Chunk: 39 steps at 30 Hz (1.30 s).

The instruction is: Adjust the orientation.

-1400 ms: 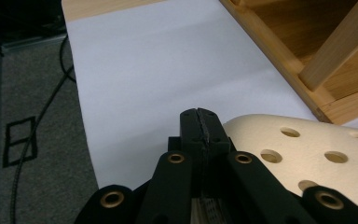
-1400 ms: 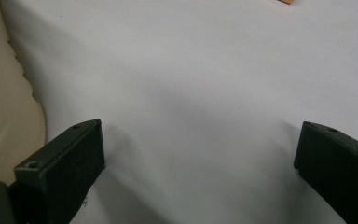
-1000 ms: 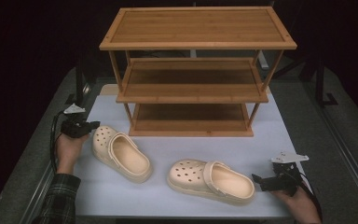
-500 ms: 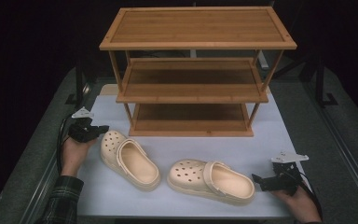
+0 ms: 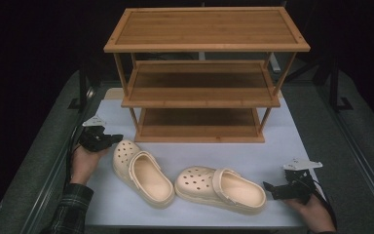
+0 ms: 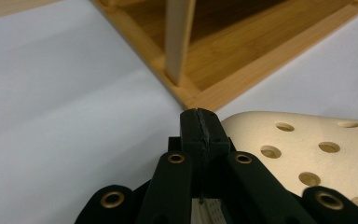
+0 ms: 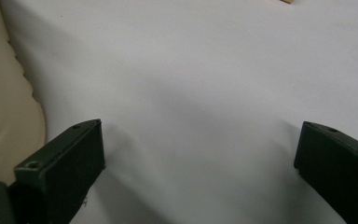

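Note:
Two cream clogs lie on the white mat (image 5: 292,141) in front of a three-tier bamboo rack (image 5: 199,46). The left clog (image 5: 143,173) points its toe to the far left; the right clog (image 5: 221,189) lies crosswise with its toe to the left. My left gripper (image 5: 118,138) is shut with nothing between its jaws, its tip right at the left clog's toe (image 6: 307,154). In the left gripper view the closed left gripper (image 6: 200,125) points at the rack's corner post (image 6: 177,42). My right gripper (image 5: 269,188) rests on the mat behind the right clog's heel (image 7: 0,116), open and empty (image 7: 200,158).
The rack's bottom shelf (image 5: 199,122) is bare and lies just beyond the clogs. The mat's near edge runs close under both shoes. Dark stands (image 5: 338,87) flank the rack, and grey table margins border the mat on both sides.
My left gripper has moved right, and the left clog has slid right with it, closer to the right clog. The right gripper and right clog have stayed put.

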{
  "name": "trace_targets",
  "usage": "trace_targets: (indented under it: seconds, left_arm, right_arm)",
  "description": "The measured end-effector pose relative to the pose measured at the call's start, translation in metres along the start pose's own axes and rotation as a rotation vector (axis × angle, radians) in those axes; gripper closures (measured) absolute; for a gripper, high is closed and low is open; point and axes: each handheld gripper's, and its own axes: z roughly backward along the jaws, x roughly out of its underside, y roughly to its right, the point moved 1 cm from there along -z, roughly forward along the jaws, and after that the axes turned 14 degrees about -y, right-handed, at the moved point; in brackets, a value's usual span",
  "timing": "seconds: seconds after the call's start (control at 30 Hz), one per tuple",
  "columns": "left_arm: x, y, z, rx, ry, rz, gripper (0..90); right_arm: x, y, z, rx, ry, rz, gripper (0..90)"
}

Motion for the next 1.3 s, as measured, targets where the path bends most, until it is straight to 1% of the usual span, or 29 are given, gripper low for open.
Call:
trace_targets:
  seconds: [0.03, 0.13, 0.17, 0.2, 0.27, 0.3, 0.33, 0.37, 0.4, 0.43, 0.47, 0.5, 0.53, 0.57, 0.6, 0.63, 0.67, 0.7, 0.73, 0.8, 0.87, 0.93, 0.97, 1.0, 1.1, 1.13, 1.23, 1.3]
  left_arm:
    - [0.000, 0.000, 0.000, -0.005, -0.001, -0.003, 90.0]
    - [0.000, -0.001, 0.001, 0.000, 0.001, -0.006, 90.0]
    - [0.000, -0.002, 0.003, -0.016, -0.012, -0.009, 90.0]
    - [0.002, -0.002, 0.006, -0.023, -0.014, -0.011, 90.0]
    - [0.003, -0.002, 0.009, -0.025, -0.009, -0.007, 90.0]
    - [0.008, -0.001, 0.016, -0.041, -0.005, -0.005, 90.0]
    - [0.008, -0.001, 0.016, -0.041, -0.005, -0.005, 90.0]
    - [0.012, 0.000, 0.020, -0.051, -0.009, 0.001, 90.0]
    - [0.021, 0.002, 0.028, -0.071, -0.018, 0.003, 90.0]
    - [0.021, 0.002, 0.028, -0.071, -0.018, 0.003, 90.0]
    - [0.031, 0.004, 0.036, -0.072, -0.007, 0.024, 90.0]
    - [0.031, 0.004, 0.036, -0.072, -0.007, 0.024, 90.0]
    - [0.041, 0.008, 0.042, -0.063, 0.005, 0.038, 90.0]
    - [0.041, 0.008, 0.042, -0.063, 0.005, 0.038, 90.0]
    - [0.052, 0.016, 0.049, -0.062, 0.008, 0.041, 90.0]
    - [0.052, 0.016, 0.049, -0.062, 0.008, 0.041, 90.0]
    - [0.057, 0.019, 0.051, -0.060, 0.011, 0.042, 90.0]
    - [0.066, 0.024, 0.054, -0.046, 0.020, 0.045, 90.0]
    - [0.066, 0.024, 0.054, -0.046, 0.020, 0.045, 90.0]
    - [0.074, 0.028, 0.056, -0.026, 0.028, 0.060, 90.0]
    - [0.080, 0.032, 0.055, -0.019, 0.024, 0.059, 90.0]
    - [0.084, 0.036, 0.053, 0.001, 0.021, 0.057, 90.0]
    - [0.084, 0.037, 0.051, 0.010, 0.016, 0.051, 90.0]
    - [0.083, 0.038, 0.047, 0.016, -0.004, 0.039, 90.0]
    - [0.081, 0.039, 0.043, 0.025, -0.007, 0.040, 90.0]
    - [0.080, 0.039, 0.040, 0.030, -0.017, 0.033, 90.0]
    - [0.079, 0.039, 0.037, 0.031, -0.026, 0.028, 90.0]
    - [0.078, 0.039, 0.034, 0.021, -0.041, 0.033, 90.0]
  right_arm:
    - [0.000, 0.000, 0.000, 0.000, 0.000, 0.000, 1.3]
    - [0.000, 0.000, 0.000, 0.000, 0.000, 0.000, 1.3]
    - [0.000, 0.000, 0.000, 0.000, 0.001, 0.000, 1.3]
    - [0.000, 0.000, 0.000, 0.000, 0.001, 0.000, 1.3]
    - [0.000, 0.000, 0.000, 0.000, 0.002, 0.000, 1.3]
    - [0.000, 0.000, 0.000, 0.000, 0.001, 0.000, 1.3]
    - [0.000, 0.000, 0.000, 0.000, 0.001, 0.000, 1.3]
    - [0.000, 0.000, 0.000, 0.000, 0.001, 0.000, 1.3]
    - [0.000, 0.000, 0.000, 0.000, 0.001, 0.000, 1.3]
    - [0.000, 0.000, 0.000, 0.000, 0.001, 0.000, 1.3]
    - [0.000, 0.000, 0.000, 0.000, 0.001, 0.000, 1.3]
    - [0.000, 0.000, 0.000, 0.000, 0.001, 0.000, 1.3]
    - [0.000, 0.000, 0.000, 0.000, 0.000, 0.001, 1.3]
    - [0.000, 0.000, 0.000, 0.000, 0.000, 0.001, 1.3]
    - [0.000, 0.000, 0.000, 0.000, 0.000, 0.001, 1.3]
    - [0.000, 0.000, 0.000, 0.000, 0.000, 0.001, 1.3]
    - [0.000, 0.000, 0.000, 0.000, 0.000, 0.001, 1.3]
    - [0.000, 0.000, 0.000, 0.001, -0.002, 0.002, 1.3]
    - [0.000, 0.000, 0.000, 0.001, -0.002, 0.002, 1.3]
    - [0.000, 0.000, 0.000, 0.001, -0.003, 0.002, 1.3]
    - [0.000, 0.000, 0.000, 0.001, -0.003, 0.002, 1.3]
    - [0.000, 0.000, 0.000, 0.000, -0.002, 0.001, 1.3]
    - [0.000, 0.000, 0.000, 0.000, -0.003, 0.001, 1.3]
    - [0.000, 0.000, 0.000, -0.001, -0.003, 0.000, 1.3]
    - [0.000, 0.000, 0.000, -0.001, -0.003, 0.001, 1.3]
    - [0.000, 0.000, 0.000, -0.001, -0.002, 0.001, 1.3]
    - [0.000, 0.000, 0.000, -0.001, -0.002, 0.001, 1.3]
    - [0.000, 0.000, 0.000, -0.001, -0.003, 0.001, 1.3]
